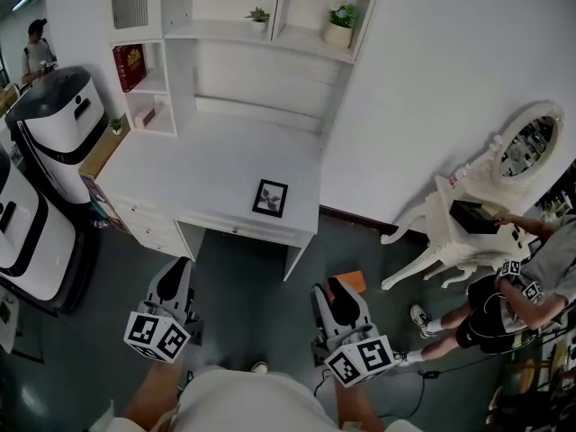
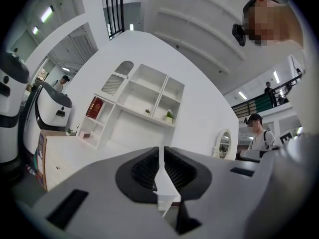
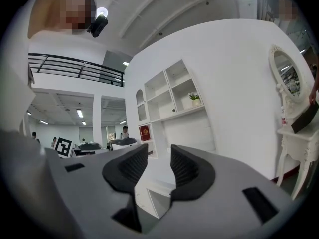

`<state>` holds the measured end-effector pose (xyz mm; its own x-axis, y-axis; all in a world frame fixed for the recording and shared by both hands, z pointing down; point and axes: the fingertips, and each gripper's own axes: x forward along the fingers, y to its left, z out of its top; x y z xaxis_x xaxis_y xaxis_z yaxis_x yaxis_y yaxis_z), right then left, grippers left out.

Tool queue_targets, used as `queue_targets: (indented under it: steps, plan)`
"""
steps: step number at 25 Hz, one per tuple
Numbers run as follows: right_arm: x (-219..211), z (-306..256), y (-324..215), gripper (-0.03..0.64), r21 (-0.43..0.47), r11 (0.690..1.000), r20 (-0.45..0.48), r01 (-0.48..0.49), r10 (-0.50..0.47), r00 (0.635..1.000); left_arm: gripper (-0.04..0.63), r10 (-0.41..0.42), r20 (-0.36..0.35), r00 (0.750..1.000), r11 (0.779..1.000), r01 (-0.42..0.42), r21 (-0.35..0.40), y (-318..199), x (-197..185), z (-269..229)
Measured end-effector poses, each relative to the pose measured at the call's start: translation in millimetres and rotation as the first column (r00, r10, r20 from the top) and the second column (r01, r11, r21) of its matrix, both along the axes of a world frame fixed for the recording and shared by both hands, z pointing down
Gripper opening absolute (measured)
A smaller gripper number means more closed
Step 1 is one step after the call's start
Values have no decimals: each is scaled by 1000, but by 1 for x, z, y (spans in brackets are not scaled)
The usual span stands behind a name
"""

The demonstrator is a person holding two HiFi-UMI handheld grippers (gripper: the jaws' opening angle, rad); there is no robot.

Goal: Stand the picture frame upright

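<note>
**Left claw (image 1: pixel 179 265) clenched, right claw (image 1: pixel 334 284) released**

Both claws are hovering empty, well short of the white desk (image 1: pixel 193 165). Ahead of them, slightly nearer the right claw, the picture frame (image 1: pixel 270 197) is lying flat by the desk's front edge, untouched.

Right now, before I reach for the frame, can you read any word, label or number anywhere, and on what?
No text is readable.
Red book: gold cover print, too small to read.
Picture frame: a plant image, no words.
Cubes on the left tongs and right tongs: square markers only, no letters.
</note>
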<state>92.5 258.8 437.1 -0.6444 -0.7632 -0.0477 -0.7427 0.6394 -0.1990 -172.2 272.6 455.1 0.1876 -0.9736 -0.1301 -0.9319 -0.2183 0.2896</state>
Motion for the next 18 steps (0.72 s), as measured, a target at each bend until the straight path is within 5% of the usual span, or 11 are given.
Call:
queue_targets:
  steps: [3, 6, 9, 18]
  plan:
    - [9, -1, -5, 204, 10, 999, -3, 32, -32, 999, 41, -39, -6, 999, 999, 39, -25, -4, 0, 8]
    - [19, -1, -9, 310, 18, 998, 16, 60, -60, 998, 336, -65, -5, 998, 996, 64, -68, -12, 3, 17]
    - [33, 4, -16, 427, 9, 999, 50, 43, -44, 998, 468, -58, -5, 998, 995, 58, -87, -18, 8, 25]
    - [50, 34, -35, 437, -84, 995, 68, 53, -47, 997, 499, 8, -1, 1000, 991, -8, -135, -33, 33, 29]
